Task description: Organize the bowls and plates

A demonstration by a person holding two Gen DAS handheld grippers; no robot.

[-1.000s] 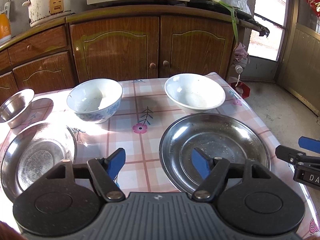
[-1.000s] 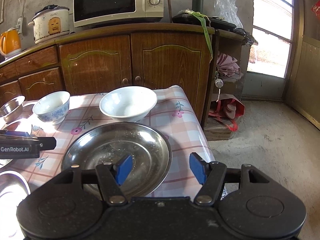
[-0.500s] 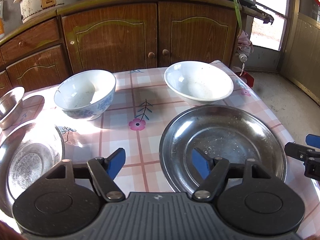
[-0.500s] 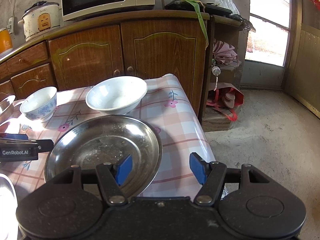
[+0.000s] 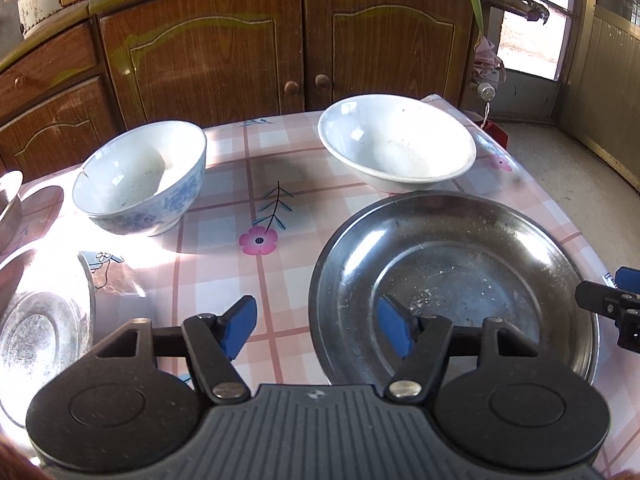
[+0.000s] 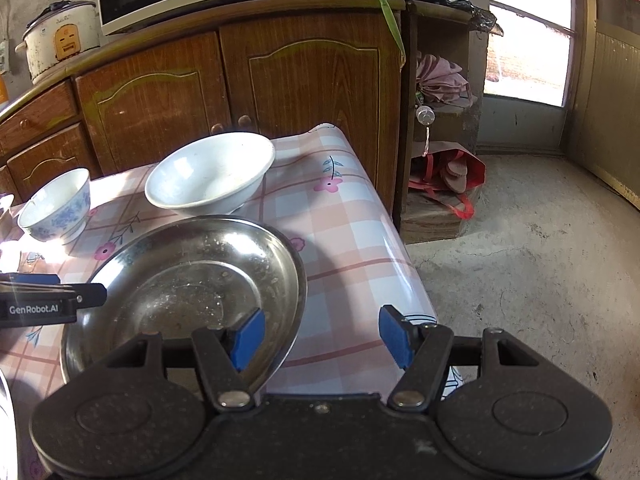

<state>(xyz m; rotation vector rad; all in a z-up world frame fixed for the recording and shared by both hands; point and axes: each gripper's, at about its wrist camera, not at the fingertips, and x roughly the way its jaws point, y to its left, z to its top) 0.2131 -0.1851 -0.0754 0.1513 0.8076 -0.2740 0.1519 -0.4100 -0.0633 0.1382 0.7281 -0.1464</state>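
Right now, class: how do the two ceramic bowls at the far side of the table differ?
The left bowl has a blue floral pattern outside; the right bowl is plain white. The left bowl is narrower with steeper walls; the right bowl is wider and flares more. Both stand upright, hold no food, and rest on the checked tablecloth.

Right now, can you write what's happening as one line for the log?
left claw: open, empty | right claw: open, empty | both astride rim of steel plate | white bowl behind plate, untouched
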